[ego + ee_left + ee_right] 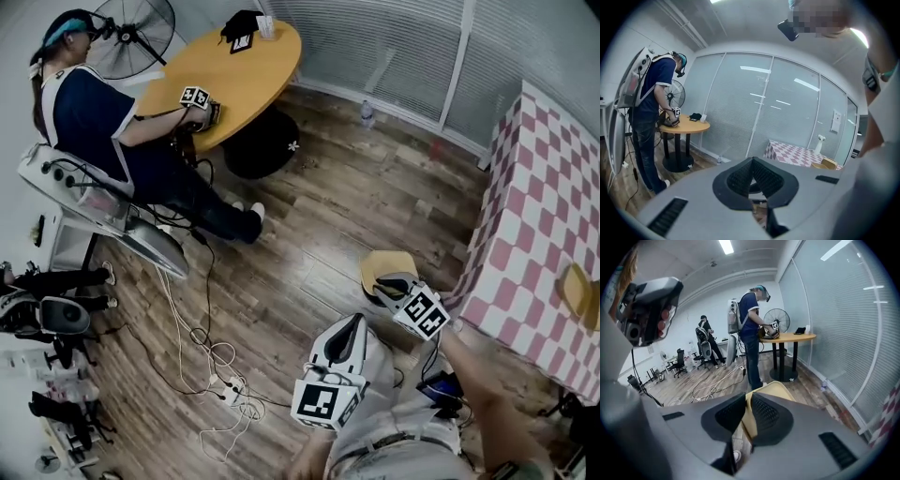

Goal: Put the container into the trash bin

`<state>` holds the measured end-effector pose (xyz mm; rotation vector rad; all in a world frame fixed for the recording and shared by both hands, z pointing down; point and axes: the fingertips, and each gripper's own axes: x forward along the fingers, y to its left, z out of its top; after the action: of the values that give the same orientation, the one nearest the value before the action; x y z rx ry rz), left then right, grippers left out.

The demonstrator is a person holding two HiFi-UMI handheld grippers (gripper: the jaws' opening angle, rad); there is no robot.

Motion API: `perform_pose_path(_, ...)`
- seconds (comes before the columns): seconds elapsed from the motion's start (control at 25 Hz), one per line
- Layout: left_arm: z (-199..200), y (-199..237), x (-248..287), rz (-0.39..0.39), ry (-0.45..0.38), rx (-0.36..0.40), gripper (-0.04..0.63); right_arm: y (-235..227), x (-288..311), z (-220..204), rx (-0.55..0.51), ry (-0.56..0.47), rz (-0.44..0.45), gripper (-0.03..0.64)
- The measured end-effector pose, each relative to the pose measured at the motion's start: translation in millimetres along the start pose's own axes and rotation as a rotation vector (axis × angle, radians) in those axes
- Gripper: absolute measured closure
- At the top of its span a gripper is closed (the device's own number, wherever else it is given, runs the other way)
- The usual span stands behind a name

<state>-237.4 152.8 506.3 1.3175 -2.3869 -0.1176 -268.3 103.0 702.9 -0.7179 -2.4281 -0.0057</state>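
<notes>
Head view, inventory of what you are handling.

1. Right gripper (387,285): one. It has a pale grey moulded shell, black ribbed pads and one black-and-white marker cube. You are clamping it on the container (386,265).
2. Container: one in the jaws, tan, smooth and thin-walled with rounded corners. It is hanging over the wood-plank floor (319,206) at 4 o'clock of the frame. In the right gripper view its thin wall is standing on edge between the two pads. The broad body is projecting past the jaw tips toward 12 o'clock, so its long axis appears to be running along the gripper's own line, away from you.
3. Left gripper (352,328): one, of the same build, with one marker cube, at 6 o'clock. In the left gripper view its jaws are meeting at the tips and gripping nothing.
4. Checkered table (525,216): one, covered in pink and white squares, at 3 o'clock. One second tan piece (577,291) is lying on it.
5. Round table (239,80): one, with a smooth orange-brown top, at 11 o'clock. One person in a dark blue top (89,117) is working at it.
6. Fan (131,37): one, wire-caged, at 10 o'clock.
7. Bottle (367,112): one, clear, standing on the floor at 1 o'clock.
8. Cables (220,375): white, looping over the floor at 7 o'clock.
</notes>
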Motion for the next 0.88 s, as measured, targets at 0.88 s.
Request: perform_pose_path(0.88,-83.9,-18.8,66.7,-0.112,0.13,0.0,0.589,-27.7,140.6,-242.2,0.06,0.312,0.099,0.58)
